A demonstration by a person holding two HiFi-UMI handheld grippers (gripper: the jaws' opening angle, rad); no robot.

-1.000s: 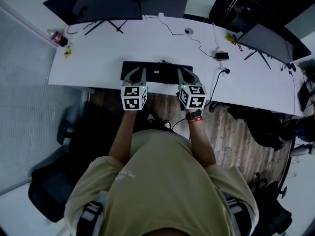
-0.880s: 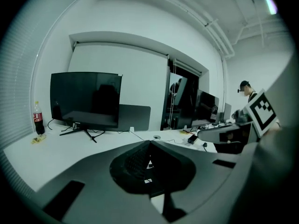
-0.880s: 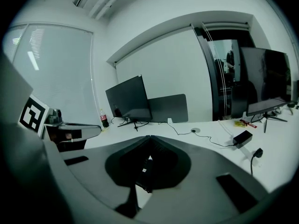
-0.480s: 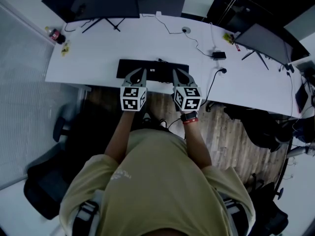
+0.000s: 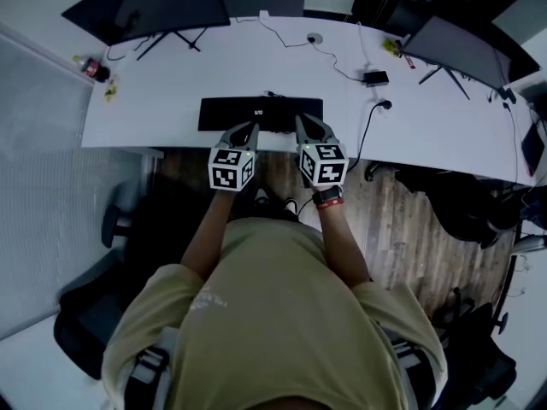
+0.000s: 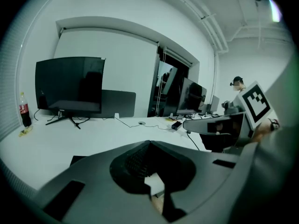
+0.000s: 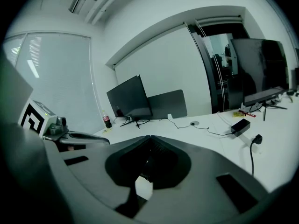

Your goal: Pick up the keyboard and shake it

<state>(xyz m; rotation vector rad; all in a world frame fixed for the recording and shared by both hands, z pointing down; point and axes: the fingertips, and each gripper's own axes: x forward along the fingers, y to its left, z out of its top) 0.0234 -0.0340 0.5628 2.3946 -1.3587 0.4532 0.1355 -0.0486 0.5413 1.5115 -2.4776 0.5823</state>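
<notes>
Bottle: a small bottle lies at the far left end of the white desk.
Left monitor: a dark monitor stands at the desk's back edge, well behind the keyboard.
Left gripper: the left gripper has its jaws pressed together tip to tip with nothing between them; the tips sit at the keyboard's near edge, but whether they touch it cannot be told.
Keyboard: the black keyboard lies flat on the desk, close to the front edge and parallel to it, not lifted.
Right gripper: the right gripper is likewise closed and empty, its tips over the keyboard's near right part.
Adapter: a black power adapter with its cable lies to the right, apart from the keyboard.
Right monitor: a second monitor stands at the far right.
</notes>
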